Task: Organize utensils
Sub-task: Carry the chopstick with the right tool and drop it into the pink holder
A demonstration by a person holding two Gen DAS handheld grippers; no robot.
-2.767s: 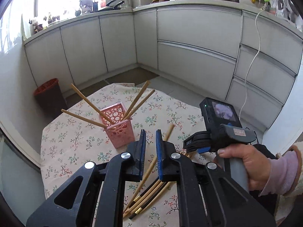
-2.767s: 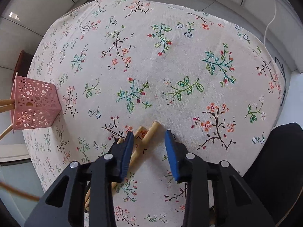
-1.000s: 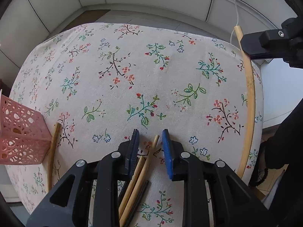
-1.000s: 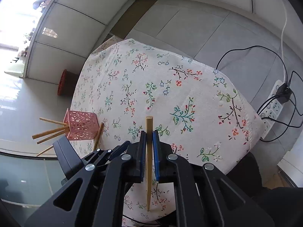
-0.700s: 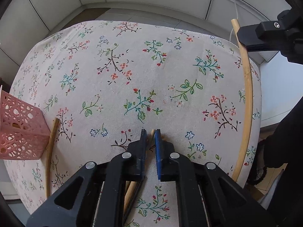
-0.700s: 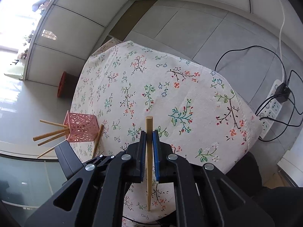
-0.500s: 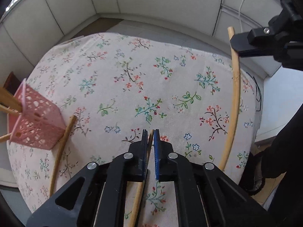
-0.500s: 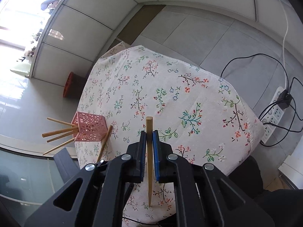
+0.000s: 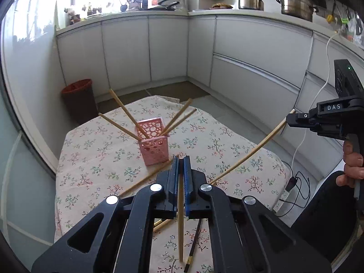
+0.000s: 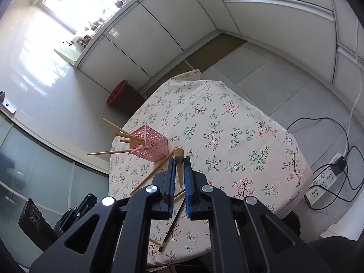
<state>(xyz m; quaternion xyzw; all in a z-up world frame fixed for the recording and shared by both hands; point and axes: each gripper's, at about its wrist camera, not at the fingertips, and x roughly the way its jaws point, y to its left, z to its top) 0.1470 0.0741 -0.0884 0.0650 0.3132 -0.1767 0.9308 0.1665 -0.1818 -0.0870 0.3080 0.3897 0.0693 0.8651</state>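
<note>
Each pair of tongs clamps one chopstick above the floral-cloth worktop (image 9: 91,154).

The left tongs (image 9: 179,179) grip a thin, pale bamboo chopstick (image 9: 180,227) near its top end; the right tongs (image 10: 179,177) pinch another bamboo chopstick (image 10: 179,161). Both are light, stiff and smooth, likely to pivot when held near an end. The pink perforated plastic holder (image 9: 152,145) with four chopsticks looks tippable.

A dark round waste bin with a red rim (image 9: 78,101) stands on the floor against white cabinet doors (image 9: 127,52), whose top carries two steel pots (image 9: 295,3); a white power strip (image 10: 323,186) lies well apart.
</note>
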